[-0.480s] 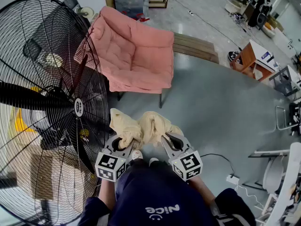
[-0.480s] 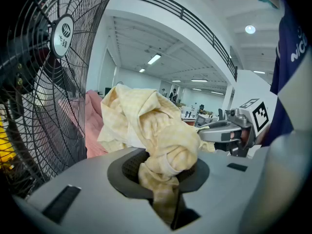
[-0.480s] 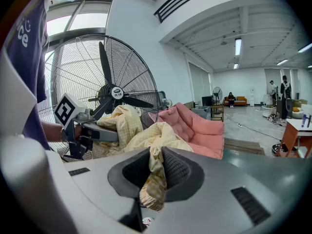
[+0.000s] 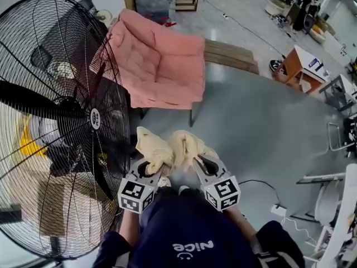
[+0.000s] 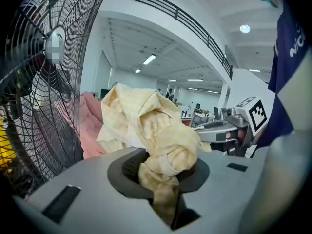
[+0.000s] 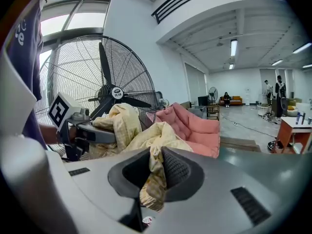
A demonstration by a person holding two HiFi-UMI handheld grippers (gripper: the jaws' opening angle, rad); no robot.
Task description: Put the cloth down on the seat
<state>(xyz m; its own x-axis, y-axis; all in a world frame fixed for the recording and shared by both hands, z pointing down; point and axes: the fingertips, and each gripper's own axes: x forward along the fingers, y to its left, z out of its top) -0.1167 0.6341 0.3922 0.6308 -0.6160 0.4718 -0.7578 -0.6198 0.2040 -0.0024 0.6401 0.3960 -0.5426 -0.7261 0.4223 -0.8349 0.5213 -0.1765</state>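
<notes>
A crumpled pale yellow cloth (image 4: 170, 148) hangs in the air between both grippers, in front of the person's chest. My left gripper (image 4: 152, 167) is shut on a bunched wad of the cloth (image 5: 165, 160). At the cloth's right side my right gripper (image 4: 196, 162) is shut on a thinner fold of the cloth (image 6: 152, 177). The pink cushioned chair (image 4: 162, 66) stands ahead on the grey floor, its seat (image 4: 167, 96) bare; the same chair (image 6: 195, 128) shows beyond the cloth in the right gripper view. The cloth is well short of the seat.
A large black floor fan (image 4: 61, 121) stands close at the left, right beside the left gripper and the chair. Wooden boards (image 4: 231, 54) lie behind the chair. A white power strip with cable (image 4: 276, 211) lies on the floor at the right, near small tables (image 4: 304, 66).
Both grippers and the cloth have shifted slightly right and a little lower in the head view. The grip on the cloth is unchanged.
</notes>
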